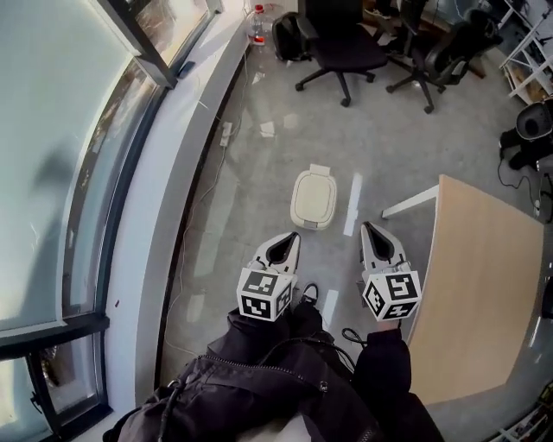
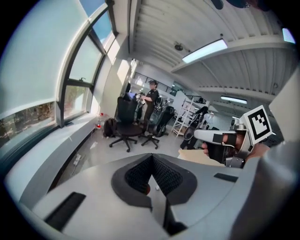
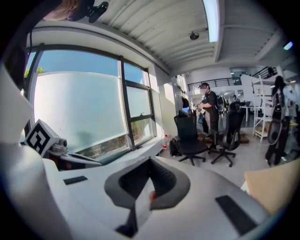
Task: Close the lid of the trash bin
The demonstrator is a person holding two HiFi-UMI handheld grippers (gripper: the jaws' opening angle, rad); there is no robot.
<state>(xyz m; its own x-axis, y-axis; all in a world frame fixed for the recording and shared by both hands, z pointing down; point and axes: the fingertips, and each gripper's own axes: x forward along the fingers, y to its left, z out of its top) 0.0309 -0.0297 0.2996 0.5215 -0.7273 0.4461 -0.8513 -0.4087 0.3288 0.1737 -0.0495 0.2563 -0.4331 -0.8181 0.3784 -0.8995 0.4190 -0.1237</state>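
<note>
A small cream-white trash bin [image 1: 313, 198] stands on the grey floor ahead of me, seen from above, its lid lying flat on top. My left gripper [image 1: 290, 239] and right gripper [image 1: 369, 230] are held side by side near my body, both short of the bin and well above the floor. In the left gripper view the jaws of my left gripper [image 2: 151, 174] meet with nothing between them. My right gripper [image 3: 150, 179] looks the same in its own view. Neither gripper view shows the bin.
A light wooden table [image 1: 484, 293] stands close on my right. A long window ledge [image 1: 177, 173] runs along the left, with a cable on the floor beside it. Black office chairs [image 1: 341, 47] and a bottle [image 1: 257, 24] sit farther ahead. A person [image 2: 151, 98] stands far off.
</note>
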